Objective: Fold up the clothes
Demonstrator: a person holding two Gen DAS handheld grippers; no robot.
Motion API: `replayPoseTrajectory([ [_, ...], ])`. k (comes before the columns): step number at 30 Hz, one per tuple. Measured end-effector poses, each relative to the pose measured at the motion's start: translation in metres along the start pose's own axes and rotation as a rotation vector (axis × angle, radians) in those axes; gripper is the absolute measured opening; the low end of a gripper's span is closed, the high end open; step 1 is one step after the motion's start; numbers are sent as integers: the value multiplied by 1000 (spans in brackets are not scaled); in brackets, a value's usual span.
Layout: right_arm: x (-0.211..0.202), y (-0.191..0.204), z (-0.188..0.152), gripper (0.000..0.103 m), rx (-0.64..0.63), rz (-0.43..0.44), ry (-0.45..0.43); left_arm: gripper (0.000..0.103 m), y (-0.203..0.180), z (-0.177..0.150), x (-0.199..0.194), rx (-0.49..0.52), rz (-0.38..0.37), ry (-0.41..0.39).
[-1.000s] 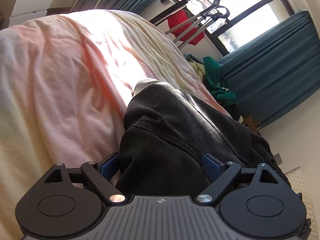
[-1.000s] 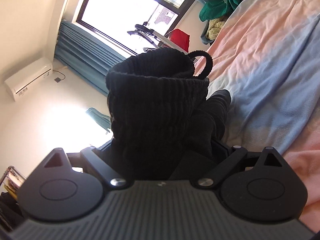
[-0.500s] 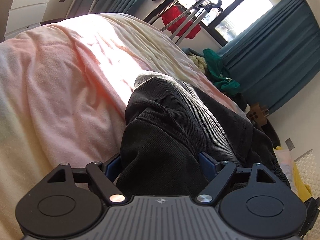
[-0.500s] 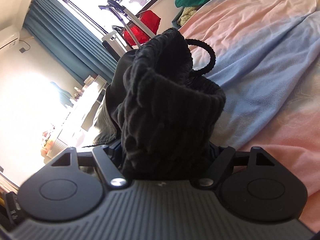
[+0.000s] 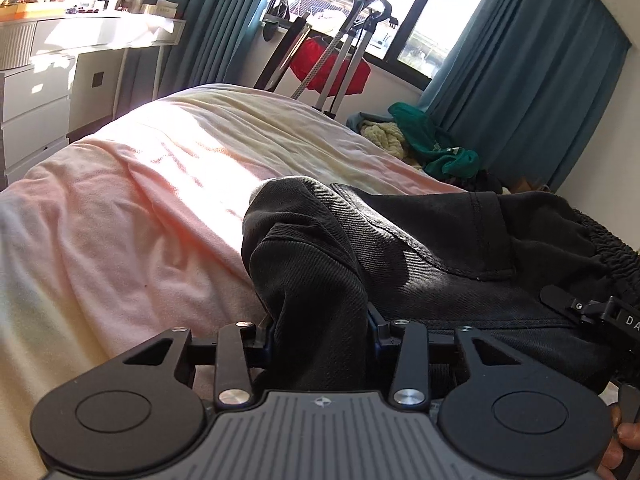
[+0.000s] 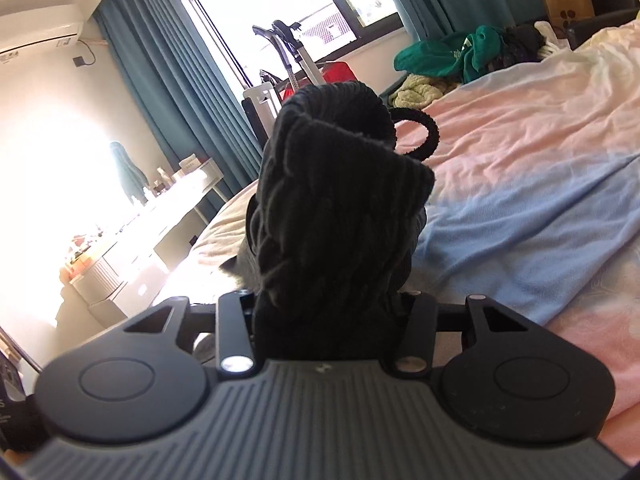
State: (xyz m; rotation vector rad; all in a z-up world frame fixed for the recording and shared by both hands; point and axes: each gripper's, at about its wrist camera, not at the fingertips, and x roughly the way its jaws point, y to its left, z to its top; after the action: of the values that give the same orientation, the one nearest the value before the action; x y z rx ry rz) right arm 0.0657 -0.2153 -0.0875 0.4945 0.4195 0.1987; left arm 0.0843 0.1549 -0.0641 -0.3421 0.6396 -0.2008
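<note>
A pair of black denim trousers lies on the bed, spread to the right with a back pocket up. My left gripper is shut on a bunched fold of the trousers at their near left end. My right gripper is shut on the ribbed elastic waistband, which stands up between its jaws with a drawstring loop hanging out. The right gripper's body shows at the right edge of the left wrist view.
The bed has a pink and cream blanket with a light blue part. A pile of green and yellow clothes lies at the far end. A white desk with drawers, a clothes stand and teal curtains stand beyond.
Both grippers have swung and levelled out, still holding the trousers. The right gripper has come down low over the bed, and the trousers now lie flatter and wider.
</note>
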Motion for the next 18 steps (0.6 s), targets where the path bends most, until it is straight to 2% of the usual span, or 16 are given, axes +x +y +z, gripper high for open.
replayPoseTrajectory([
  [5,-18,18,13,46,-48,32,-60,38,-10,10,-20,-7,-25,-42],
  [9,-37,15,30,44,-34,45,-107,38,-37,24,-30,6,-53,-82],
  [13,-58,3,63,44,-18,29,-189,38,-87,39,-18,37,-101,-101],
  [18,-76,-31,113,44,-32,-33,-298,38,-156,67,22,71,-181,-135],
])
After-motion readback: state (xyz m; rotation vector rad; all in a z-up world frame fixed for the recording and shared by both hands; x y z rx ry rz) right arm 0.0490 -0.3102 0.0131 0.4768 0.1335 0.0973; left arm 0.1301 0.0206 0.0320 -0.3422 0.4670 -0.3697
